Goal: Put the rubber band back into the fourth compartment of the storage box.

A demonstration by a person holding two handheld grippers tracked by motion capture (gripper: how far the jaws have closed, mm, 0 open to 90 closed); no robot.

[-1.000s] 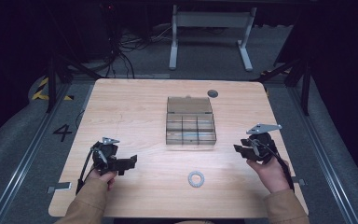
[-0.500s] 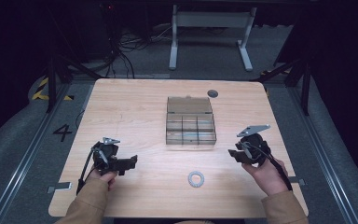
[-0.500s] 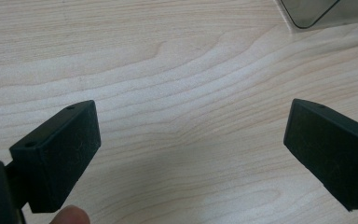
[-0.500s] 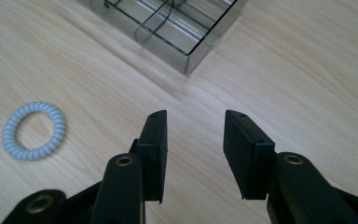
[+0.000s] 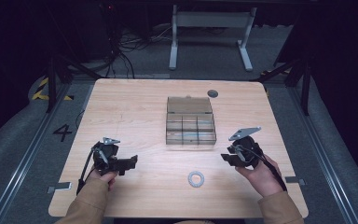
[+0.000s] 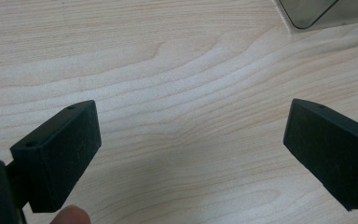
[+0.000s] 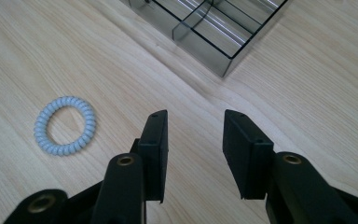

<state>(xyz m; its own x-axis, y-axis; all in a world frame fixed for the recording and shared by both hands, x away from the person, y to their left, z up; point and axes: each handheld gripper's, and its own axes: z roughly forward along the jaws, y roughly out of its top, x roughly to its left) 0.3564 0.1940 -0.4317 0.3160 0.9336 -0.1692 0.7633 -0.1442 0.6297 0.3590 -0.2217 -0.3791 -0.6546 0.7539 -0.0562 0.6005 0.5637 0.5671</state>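
Pale grey-white spiral hair tie [image 5: 196, 179], a coiled plastic ring, lay flat on the light wooden surface [image 5: 130, 107], near the front edge and between both hands. Being round, it had no long axis and pointed nowhere, hole facing up. Right gripper [image 5: 228, 157] hovered just beside it, fingers [image 7: 154, 140] apart with nothing between. Left gripper [image 5: 129, 161] sat well apart, fingers [image 6: 60, 149] spread wide. Smoky clear plastic compartment box [image 5: 190, 122] sat behind the ring, lid open.
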